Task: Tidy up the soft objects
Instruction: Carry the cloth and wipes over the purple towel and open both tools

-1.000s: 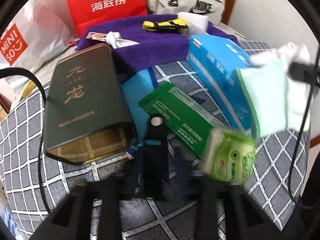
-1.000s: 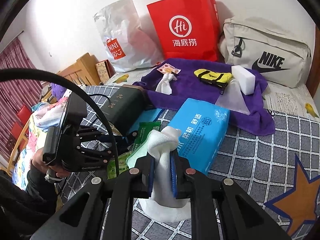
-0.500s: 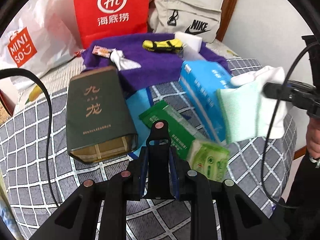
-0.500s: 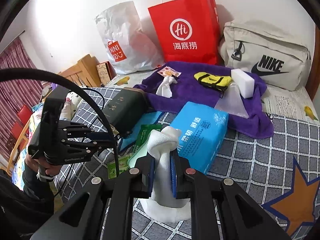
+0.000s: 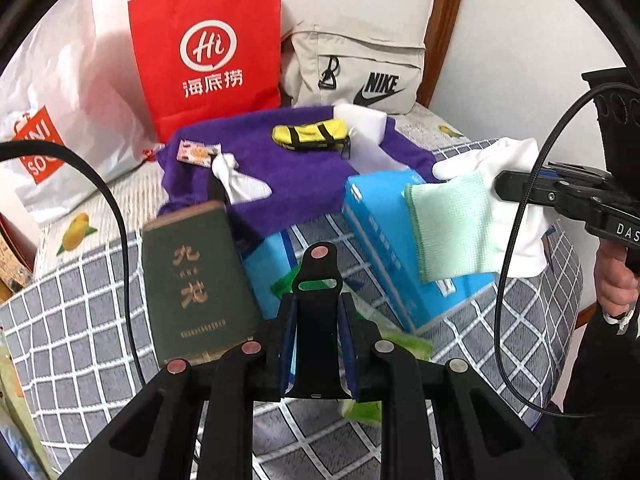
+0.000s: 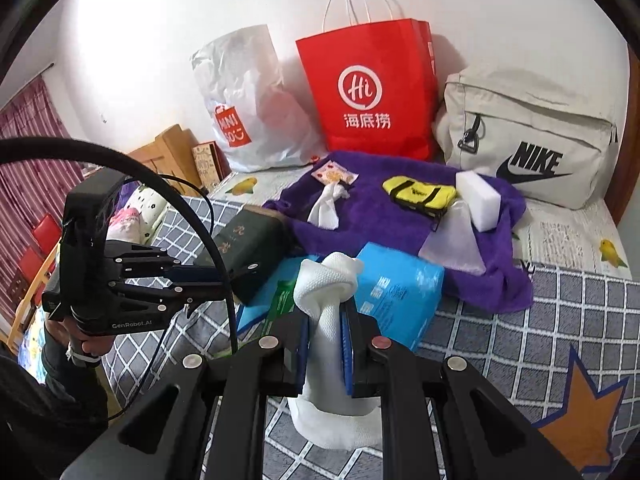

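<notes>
Sock: the white sock [image 6: 328, 280] with the green top is up in the air, over the near end of the blue pack [image 6: 400, 300], on the checked part of the bed [image 6: 520, 320].
My right jaws: my right gripper [image 6: 326, 312] is almost shut and pinches the sock at its middle. One end bunches up above the pads and the other end hangs down below.
My left jaws: my left gripper [image 5: 316, 312] is nearly shut too, with a flat black piece [image 5: 318, 280] pinched between the blue pads. I cannot tell what that piece is.
Towel: the purple towel [image 6: 380, 216] lies at the back of the bed, by the bags. Another small white sock [image 6: 326, 208] lies on it, so I think mine goes there.
Slip: only a thin bit of soft cloth is pinched. A fast swing could pull it out, and it would drop among the packs.
Drag: the hanging end could brush the blue pack or the dark green box [image 5: 192, 272] and get tugged loose.
Cord: the black cord [image 5: 516, 240] loops close to the sock. It could catch the cloth or push small things on the towel.
Bump: my two grippers are near each other over the front of the bed. If both move at once they could knock together.
</notes>
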Demonstrator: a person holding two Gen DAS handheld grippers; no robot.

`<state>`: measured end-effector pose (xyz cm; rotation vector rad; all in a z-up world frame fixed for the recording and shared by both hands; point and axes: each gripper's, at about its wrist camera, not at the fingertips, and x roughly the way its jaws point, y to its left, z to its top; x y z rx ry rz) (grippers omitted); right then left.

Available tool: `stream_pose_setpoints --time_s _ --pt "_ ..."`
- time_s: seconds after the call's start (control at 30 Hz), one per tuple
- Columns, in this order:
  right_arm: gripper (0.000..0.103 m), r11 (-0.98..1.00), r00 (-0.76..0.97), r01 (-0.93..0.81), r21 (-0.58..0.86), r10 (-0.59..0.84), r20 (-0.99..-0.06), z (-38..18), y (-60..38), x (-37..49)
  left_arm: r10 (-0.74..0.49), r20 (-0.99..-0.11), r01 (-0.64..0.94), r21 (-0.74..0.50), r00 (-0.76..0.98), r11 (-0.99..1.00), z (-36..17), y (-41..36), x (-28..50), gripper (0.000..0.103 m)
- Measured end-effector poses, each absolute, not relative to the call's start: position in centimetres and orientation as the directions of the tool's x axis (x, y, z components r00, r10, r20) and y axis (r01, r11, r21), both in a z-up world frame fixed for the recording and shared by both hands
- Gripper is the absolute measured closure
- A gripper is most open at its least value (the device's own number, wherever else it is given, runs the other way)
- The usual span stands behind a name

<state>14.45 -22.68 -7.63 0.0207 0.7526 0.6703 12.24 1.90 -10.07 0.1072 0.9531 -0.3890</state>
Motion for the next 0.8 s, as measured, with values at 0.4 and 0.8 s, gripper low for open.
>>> stream_pose_setpoints --time_s 0.4,0.8 --pt "0.089 0.809 0.567 -0.541 0.23 0.553 -0.61 -5.9 -22.4 18.3 -0.27 -0.785 0.362 -0.063 0.557 0.93 -7.1 2.3 16.2 0.083" --pt "0.089 0.839 0.59 -0.491 0.233 0.518 -0.619 -5.2 -22.0 25.6 -0.257 -0.783 0.365 -0.041 0.566 0.93 -6.0 2.4 22.3 0.083"
